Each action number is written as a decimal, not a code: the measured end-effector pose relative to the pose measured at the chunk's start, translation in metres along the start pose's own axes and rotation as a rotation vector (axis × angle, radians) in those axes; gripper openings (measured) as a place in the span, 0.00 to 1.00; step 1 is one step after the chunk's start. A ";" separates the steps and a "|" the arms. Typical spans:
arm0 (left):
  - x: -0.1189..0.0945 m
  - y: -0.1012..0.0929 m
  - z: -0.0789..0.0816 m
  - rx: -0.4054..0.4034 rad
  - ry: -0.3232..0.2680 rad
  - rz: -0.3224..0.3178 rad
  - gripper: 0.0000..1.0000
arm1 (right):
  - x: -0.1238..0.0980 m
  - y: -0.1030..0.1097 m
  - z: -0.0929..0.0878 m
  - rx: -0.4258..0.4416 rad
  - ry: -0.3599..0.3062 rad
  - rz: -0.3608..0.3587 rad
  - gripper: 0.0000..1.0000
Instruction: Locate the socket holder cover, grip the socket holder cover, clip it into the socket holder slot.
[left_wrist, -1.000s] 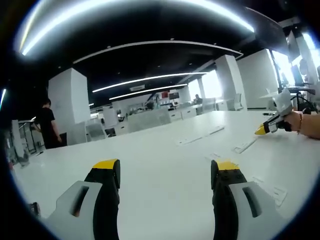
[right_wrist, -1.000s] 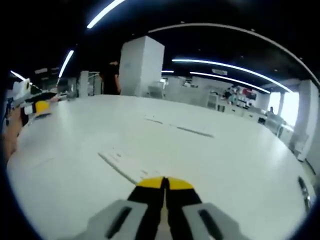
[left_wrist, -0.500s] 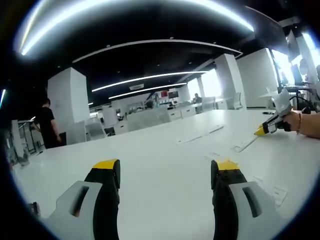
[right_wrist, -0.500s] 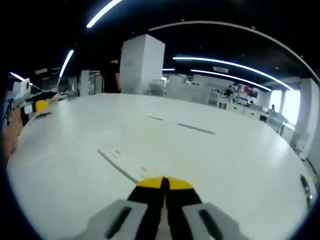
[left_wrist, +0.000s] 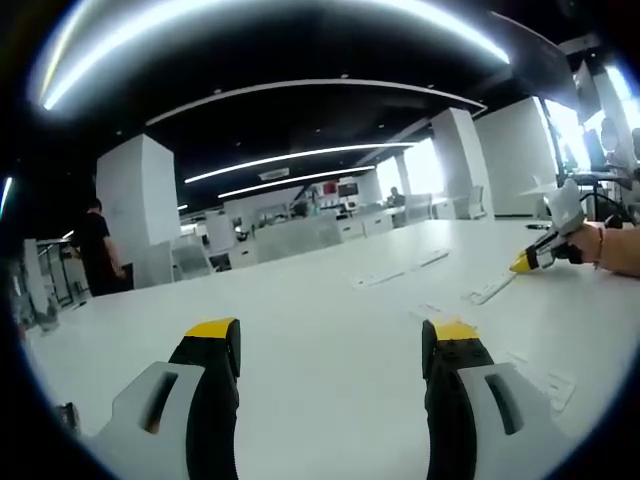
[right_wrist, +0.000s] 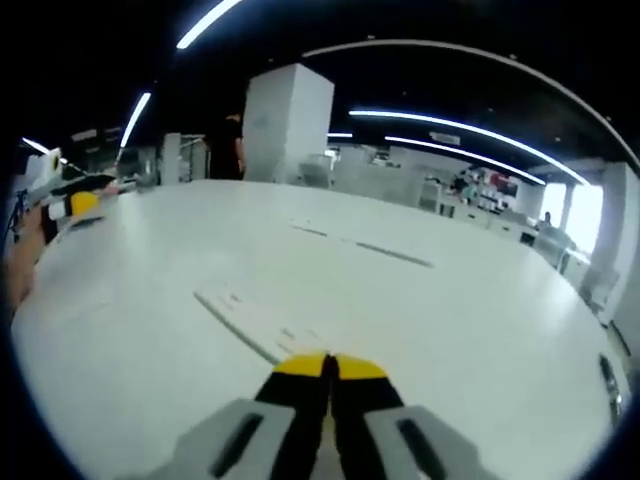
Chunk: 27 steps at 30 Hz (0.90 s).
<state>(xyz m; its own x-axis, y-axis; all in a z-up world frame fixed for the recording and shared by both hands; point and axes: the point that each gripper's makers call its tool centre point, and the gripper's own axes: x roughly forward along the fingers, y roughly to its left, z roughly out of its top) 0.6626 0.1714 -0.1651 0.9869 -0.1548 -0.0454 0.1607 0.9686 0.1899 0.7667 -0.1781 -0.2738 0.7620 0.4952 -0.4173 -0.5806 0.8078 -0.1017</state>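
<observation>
The left claw (left_wrist: 330, 340) hangs with its jaws spread wide over the bare white surface (left_wrist: 330, 300), gripping nothing. The right claw (right_wrist: 329, 365) has its yellow tips pressed together, nothing visible between them, just short of the long white socket holder cover (right_wrist: 255, 322) lying flat on the surface. In the left gripper view, the right claw's tip sits near the cover's end, with two more white strips (left_wrist: 400, 270) farther back.

White table (left_wrist: 330, 330); black fingers (left_wrist: 212, 385) tipped yellow.

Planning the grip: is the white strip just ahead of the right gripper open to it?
Probably yes. The strip lies flat on the bare table right ahead of the right gripper, nothing between them. The jaws are shut and must open first.
</observation>
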 end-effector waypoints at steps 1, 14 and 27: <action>0.000 0.000 0.000 0.000 0.001 0.000 0.73 | 0.000 0.000 0.000 -0.002 0.000 0.000 0.04; 0.002 0.000 -0.002 0.005 0.010 -0.001 0.73 | 0.004 0.000 0.001 -0.042 -0.004 -0.004 0.04; 0.002 -0.001 -0.004 0.009 0.016 0.000 0.73 | -0.004 0.011 -0.003 -0.076 -0.009 -0.008 0.04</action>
<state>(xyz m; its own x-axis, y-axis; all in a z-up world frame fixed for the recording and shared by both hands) 0.6646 0.1705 -0.1690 0.9866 -0.1516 -0.0608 0.1609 0.9667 0.1991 0.7565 -0.1723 -0.2759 0.7691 0.4916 -0.4083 -0.5941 0.7855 -0.1733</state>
